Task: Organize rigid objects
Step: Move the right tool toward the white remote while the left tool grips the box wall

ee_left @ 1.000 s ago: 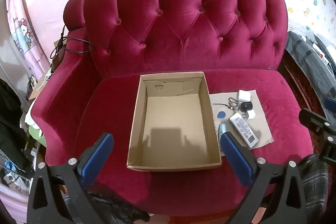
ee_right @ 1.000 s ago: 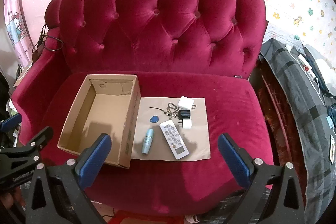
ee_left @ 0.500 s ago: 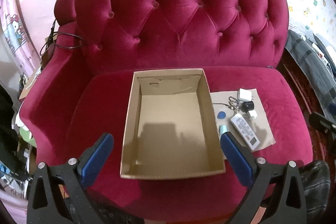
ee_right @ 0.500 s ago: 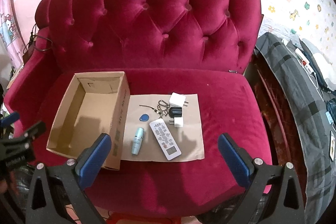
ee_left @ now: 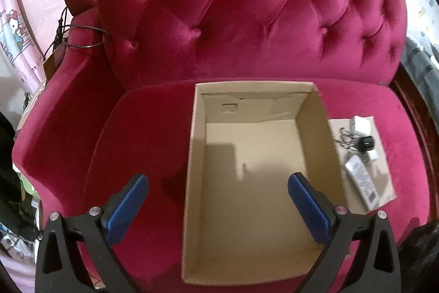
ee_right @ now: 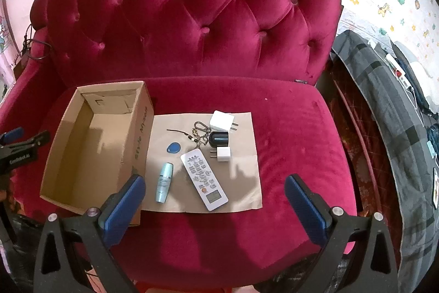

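The right claw (ee_right: 214,192) hangs open and empty above the remote (ee_right: 203,180), whose long axis runs diagonally between its fingers, while the open left claw (ee_left: 218,199), probably farther away, faces the box (ee_left: 197,183).

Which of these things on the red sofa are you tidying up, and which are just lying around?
For the job:
cardboard box
remote control
small blue bottle
blue tag
keyring
big white plug
small white plug
black round thing

Just lying about:
black cable on the sofa arm
grey checked blanket
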